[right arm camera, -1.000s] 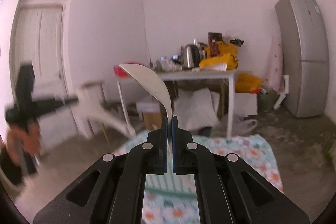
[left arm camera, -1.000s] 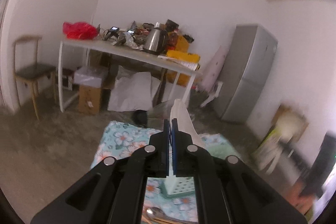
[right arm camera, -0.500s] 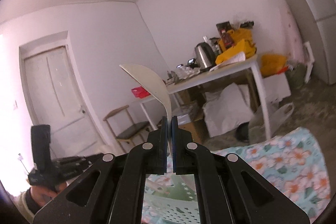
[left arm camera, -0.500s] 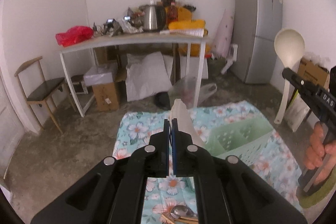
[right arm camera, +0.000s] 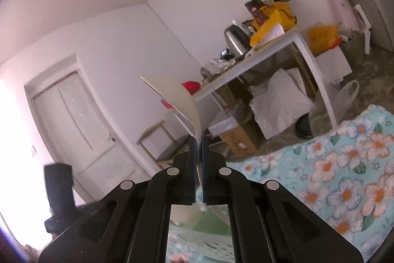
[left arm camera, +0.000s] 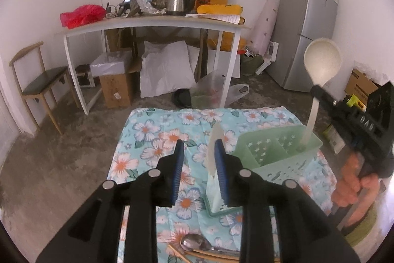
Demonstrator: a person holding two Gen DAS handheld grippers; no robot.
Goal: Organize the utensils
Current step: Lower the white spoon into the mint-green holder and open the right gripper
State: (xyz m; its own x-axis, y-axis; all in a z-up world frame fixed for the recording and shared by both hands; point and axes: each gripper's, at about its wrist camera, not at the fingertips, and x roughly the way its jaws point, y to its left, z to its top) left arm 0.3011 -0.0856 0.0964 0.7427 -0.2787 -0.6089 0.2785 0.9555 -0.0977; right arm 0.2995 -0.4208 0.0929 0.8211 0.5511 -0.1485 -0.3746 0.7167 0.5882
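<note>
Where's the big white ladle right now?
In the left wrist view the white ladle is at the right, held upright in the right gripper, bowl up, its handle end dipping into the far end compartment of the green caddy.

The left wrist view is tilted down over the floral cloth (left arm camera: 157, 130) at close range, with the room behind. The right wrist view is rolled and aimed nearly level toward the door (right arm camera: 73, 130). The cluttered table (left arm camera: 152, 24) and cloth are shared by both.
</note>
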